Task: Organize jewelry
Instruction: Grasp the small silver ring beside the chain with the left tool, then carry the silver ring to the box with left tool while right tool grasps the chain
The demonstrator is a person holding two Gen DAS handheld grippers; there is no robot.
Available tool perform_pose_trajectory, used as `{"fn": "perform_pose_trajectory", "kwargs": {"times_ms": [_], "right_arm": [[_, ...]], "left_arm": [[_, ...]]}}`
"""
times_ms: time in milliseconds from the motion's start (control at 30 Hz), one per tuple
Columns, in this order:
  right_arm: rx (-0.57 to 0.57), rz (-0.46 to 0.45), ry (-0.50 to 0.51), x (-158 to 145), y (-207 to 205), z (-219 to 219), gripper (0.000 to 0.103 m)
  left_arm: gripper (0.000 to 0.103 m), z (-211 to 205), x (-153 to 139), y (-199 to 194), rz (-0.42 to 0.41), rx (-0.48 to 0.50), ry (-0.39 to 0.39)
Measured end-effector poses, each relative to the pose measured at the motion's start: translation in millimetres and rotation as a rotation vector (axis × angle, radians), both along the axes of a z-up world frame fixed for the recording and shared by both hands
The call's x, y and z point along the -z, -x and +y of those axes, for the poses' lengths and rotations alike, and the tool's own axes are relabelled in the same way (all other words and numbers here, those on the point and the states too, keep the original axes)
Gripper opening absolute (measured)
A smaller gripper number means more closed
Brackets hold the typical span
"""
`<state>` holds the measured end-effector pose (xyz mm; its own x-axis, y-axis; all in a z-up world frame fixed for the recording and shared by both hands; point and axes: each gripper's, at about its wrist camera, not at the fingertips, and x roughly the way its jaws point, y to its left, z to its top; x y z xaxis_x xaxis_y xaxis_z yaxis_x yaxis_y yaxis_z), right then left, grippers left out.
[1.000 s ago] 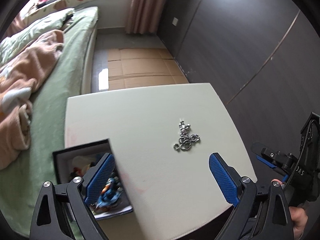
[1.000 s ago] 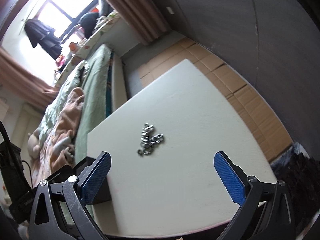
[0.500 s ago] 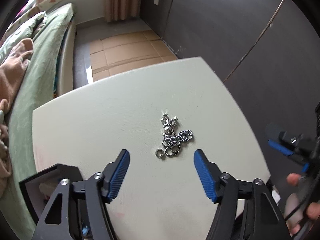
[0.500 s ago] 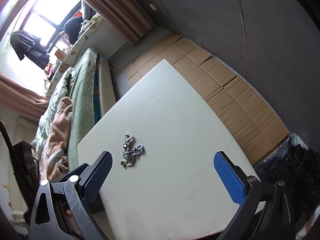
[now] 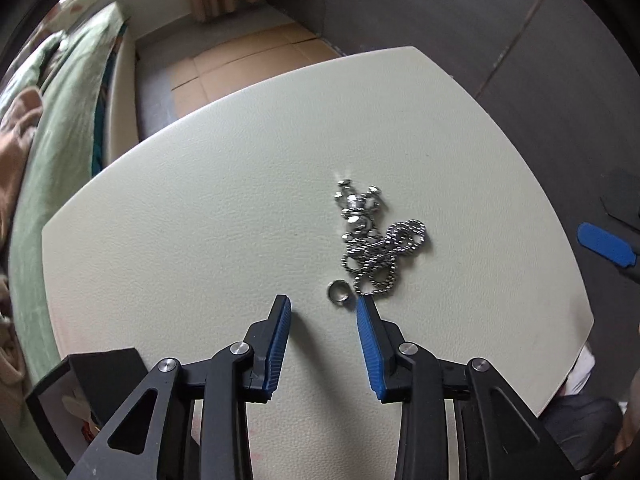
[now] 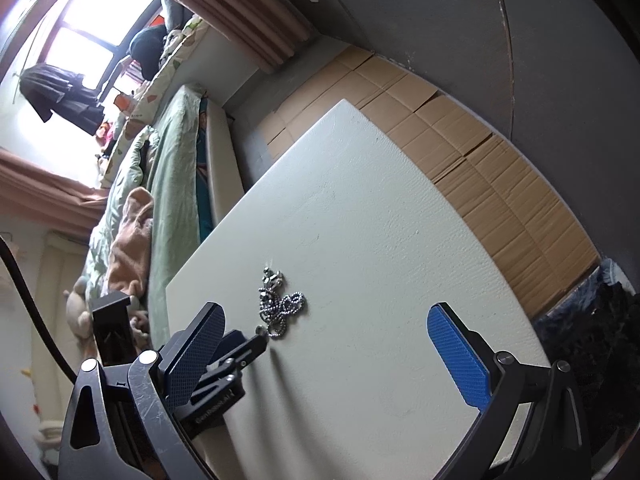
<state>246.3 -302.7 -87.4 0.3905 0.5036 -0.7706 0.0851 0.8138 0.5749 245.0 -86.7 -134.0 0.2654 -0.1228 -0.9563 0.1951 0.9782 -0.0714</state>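
A tangled silver bead chain [image 5: 380,246] with small silver charms [image 5: 358,204] lies on the white table [image 5: 200,200]. A small silver ring [image 5: 338,292] lies just in front of the chain. My left gripper [image 5: 323,306] is open, low over the table, its tips just short of the ring, with the right fingertip beside it. The jewelry pile also shows in the right wrist view [image 6: 280,306]. My right gripper [image 6: 328,332] is wide open and empty, held above the table's near right side. A black jewelry box [image 5: 92,384] sits at the table's near left corner.
A bed with green cover [image 6: 172,168] and a peach blanket [image 6: 128,236] runs along the table's left side. Cardboard sheets [image 6: 460,148] cover the floor beyond the table. A dark wall [image 5: 500,20] stands on the right.
My left gripper has moved forward and down toward the ring and narrowed its opening. The jewelry has not moved. The right gripper stays open and has tilted slightly.
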Motion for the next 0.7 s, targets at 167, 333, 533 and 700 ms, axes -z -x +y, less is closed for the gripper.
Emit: {"fn": "perform_pose_trajectory", "kwargs": {"times_ms": [167, 333, 533, 700], "right_arm": [[-0.006, 0.013, -0.021, 3.0, 0.2, 2.0, 0.103], [0.006, 0.019, -0.019, 4.5, 0.1, 0.8, 0.103], [-0.001, 0.029, 0.013, 10.0, -5.4, 8.8, 0.103], [-0.066, 0.017, 0.041, 11.2, -12.1, 31.0, 0.087]], "left_arm": [[0.035, -13.8, 0.0, 2.2, -0.048, 0.036, -0.072], [0.025, -17.2, -0.9, 0.1, -0.078, 0.048, -0.055], [0.013, -10.0, -6.1, 0.2, -0.075, 0.026, -0.016], [0.013, 17.2, -25.8, 1.1, -0.11, -0.038, 0.046]]}}
